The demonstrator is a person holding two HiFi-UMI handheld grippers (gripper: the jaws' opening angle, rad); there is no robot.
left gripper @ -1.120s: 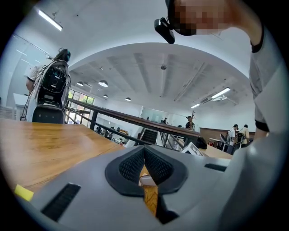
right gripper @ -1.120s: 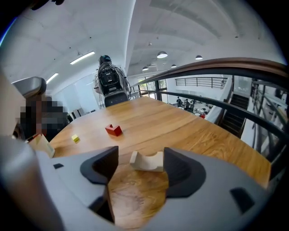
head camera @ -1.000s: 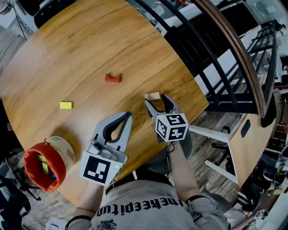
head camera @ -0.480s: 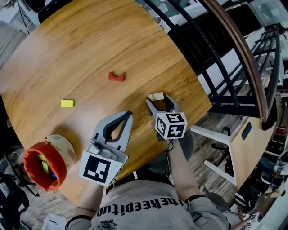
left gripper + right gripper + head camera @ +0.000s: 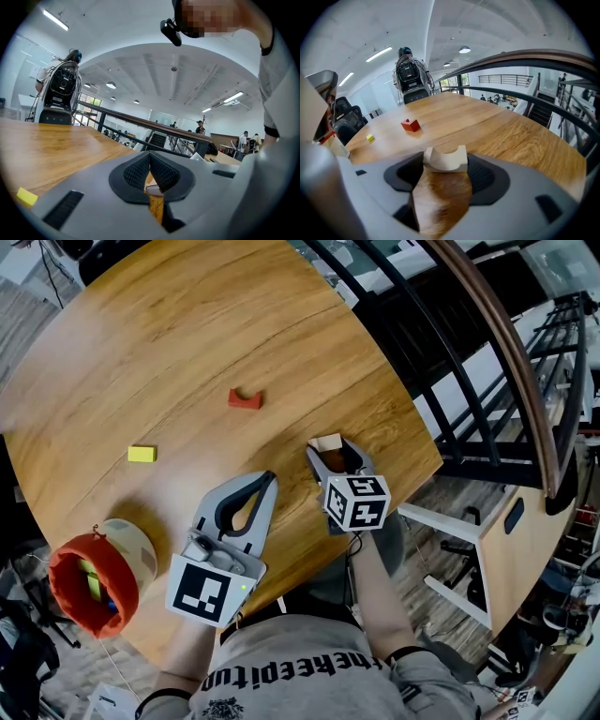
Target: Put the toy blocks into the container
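A cream arch block (image 5: 325,441) lies on the round wooden table (image 5: 169,334) near its right edge. My right gripper (image 5: 330,448) is shut on it, and both pads touch its ends (image 5: 446,158). My left gripper (image 5: 266,480) rests shut and empty near the table's front edge; its pads meet (image 5: 150,157). A red arch block (image 5: 244,398) and a yellow block (image 5: 142,454) lie loose farther out, also seen as the red block (image 5: 410,124) and the yellow block (image 5: 370,138). The red-rimmed container (image 5: 70,559) stands at the front left with blocks inside.
A dark metal railing (image 5: 441,343) with a wooden handrail curves past the table's right side, with a drop beyond. A white stool (image 5: 459,521) stands below the table edge at the right. The person's torso is at the bottom.
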